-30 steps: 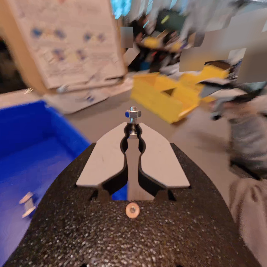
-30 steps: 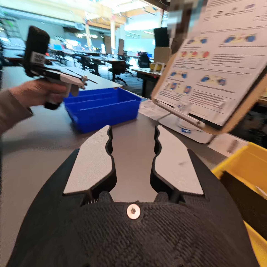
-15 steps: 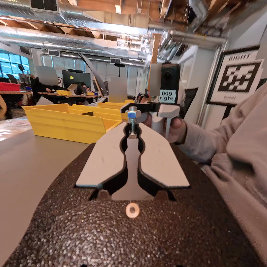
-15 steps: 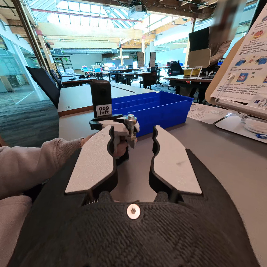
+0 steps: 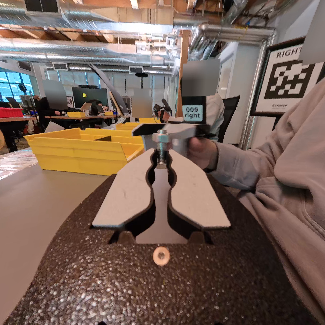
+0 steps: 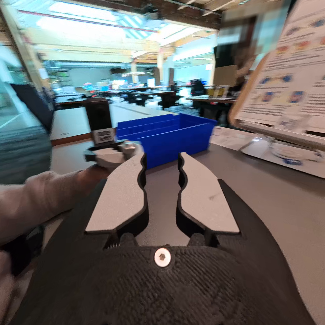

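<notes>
Two tongs: left tongs (image 5: 161, 159) pinch an upright bolt (image 5: 161, 149); right tongs (image 6: 161, 154) spread, bare.

A wide open-plan workroom. Overhead, silver ducts (image 5: 73, 49) run under bare wooden beams (image 5: 52, 33), and a wooden post (image 5: 182, 70) stands mid-room. Large windows (image 5: 12, 82) line the far left wall. Rows of desks (image 6: 158, 93) with dark chairs stretch back under bright skylights (image 6: 84, 15). The grey bench (image 5: 35, 202) fills the foreground. A framed black-and-white poster (image 5: 288, 77) hangs at right.
</notes>
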### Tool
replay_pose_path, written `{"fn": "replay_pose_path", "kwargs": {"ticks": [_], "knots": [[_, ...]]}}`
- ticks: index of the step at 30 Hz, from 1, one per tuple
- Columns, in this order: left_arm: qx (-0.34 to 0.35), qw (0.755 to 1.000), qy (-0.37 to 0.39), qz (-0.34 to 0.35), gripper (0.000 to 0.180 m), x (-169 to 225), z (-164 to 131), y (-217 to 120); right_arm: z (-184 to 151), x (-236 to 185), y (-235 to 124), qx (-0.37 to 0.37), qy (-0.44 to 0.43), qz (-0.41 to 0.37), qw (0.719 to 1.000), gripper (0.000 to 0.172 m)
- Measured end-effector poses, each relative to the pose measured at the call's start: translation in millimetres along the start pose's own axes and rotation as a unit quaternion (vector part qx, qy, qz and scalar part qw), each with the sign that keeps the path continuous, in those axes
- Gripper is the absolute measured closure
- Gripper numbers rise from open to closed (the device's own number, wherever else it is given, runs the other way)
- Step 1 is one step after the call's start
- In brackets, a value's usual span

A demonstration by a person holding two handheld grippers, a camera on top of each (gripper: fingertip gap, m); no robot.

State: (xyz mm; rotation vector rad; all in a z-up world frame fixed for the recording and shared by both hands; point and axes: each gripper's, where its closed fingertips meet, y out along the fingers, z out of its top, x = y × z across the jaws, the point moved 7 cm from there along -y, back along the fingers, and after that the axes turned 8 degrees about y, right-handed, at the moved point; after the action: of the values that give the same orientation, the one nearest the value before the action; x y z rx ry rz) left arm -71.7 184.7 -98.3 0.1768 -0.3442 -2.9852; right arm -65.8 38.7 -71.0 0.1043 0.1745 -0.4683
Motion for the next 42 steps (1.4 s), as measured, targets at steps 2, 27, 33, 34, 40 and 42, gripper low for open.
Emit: {"fn": "replay_pose_path", "kwargs": {"ticks": [2,27,33,34,40,42], "knots": [[-0.004,1.0,0.003,0.009,0.172,-1,0,-2,4,15,-9,0.012,0.009,-0.027,1.0,0.132],[-0.031,0.999,0.019,0.015,0.172,7,-7,13,-1,-19,8,0.016,-0.017,0.022,0.999,0.13],[-0.012,0.999,0.009,0.038,0.172,1,-5,6,4,14,-9,-0.003,-0.004,-0.013,1.0,0.121],[-0.018,0.999,0.011,0.042,0.172,1,-5,6,7,8,-10,0.002,0.023,0.029,0.999,0.122],[-0.029,0.999,0.019,0.033,0.172,4,-8,11,0,-18,7,0.007,0.02,0.064,0.998,0.126],[-0.028,0.999,0.019,0.03,0.172,5,-8,12,-4,-18,9,0.002,-0.009,0.038,0.999,0.13]]}}
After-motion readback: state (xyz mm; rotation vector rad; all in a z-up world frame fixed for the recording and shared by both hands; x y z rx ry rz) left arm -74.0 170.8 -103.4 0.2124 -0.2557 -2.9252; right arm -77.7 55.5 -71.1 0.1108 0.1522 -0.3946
